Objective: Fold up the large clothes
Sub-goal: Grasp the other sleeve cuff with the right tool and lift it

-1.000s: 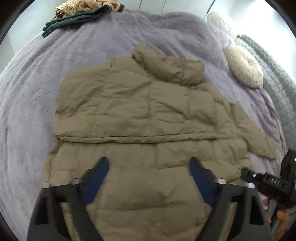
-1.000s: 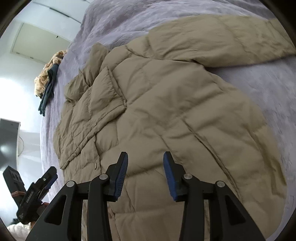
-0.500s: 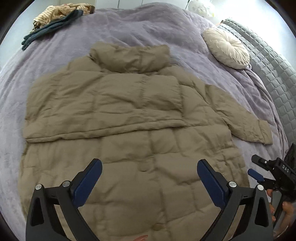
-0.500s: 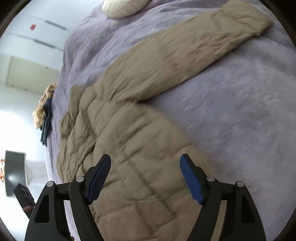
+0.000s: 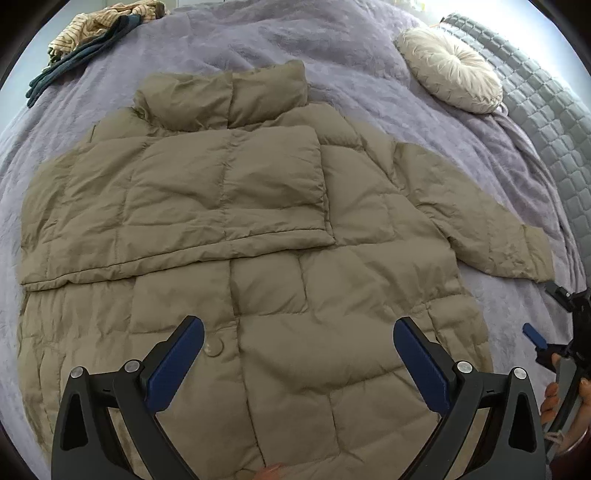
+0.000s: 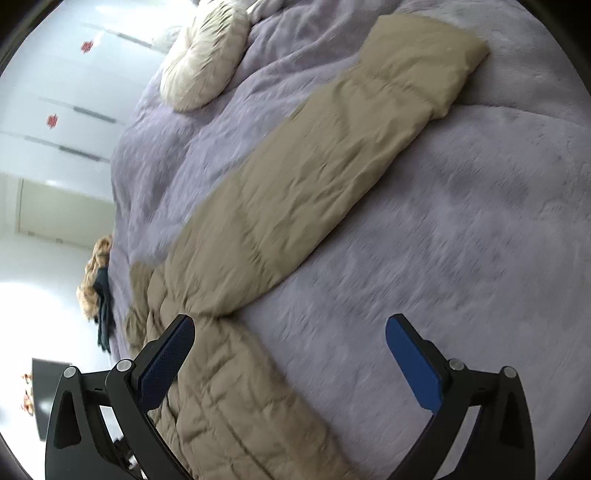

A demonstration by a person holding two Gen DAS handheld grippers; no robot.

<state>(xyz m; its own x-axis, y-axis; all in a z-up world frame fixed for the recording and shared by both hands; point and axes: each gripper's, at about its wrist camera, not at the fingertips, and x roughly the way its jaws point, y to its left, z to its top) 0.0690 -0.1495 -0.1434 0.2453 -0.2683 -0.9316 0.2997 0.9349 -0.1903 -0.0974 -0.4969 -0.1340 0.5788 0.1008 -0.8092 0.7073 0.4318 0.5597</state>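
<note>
Two grippers, the left gripper and the right gripper, hang over the bed with fingers spread wide, gripping nothing. Below them the tan puffer jacket lies flat on the purple blanket, one sleeve stretched out sideways. Farther back sit a round cream pillow and a pile of clothes.
</note>
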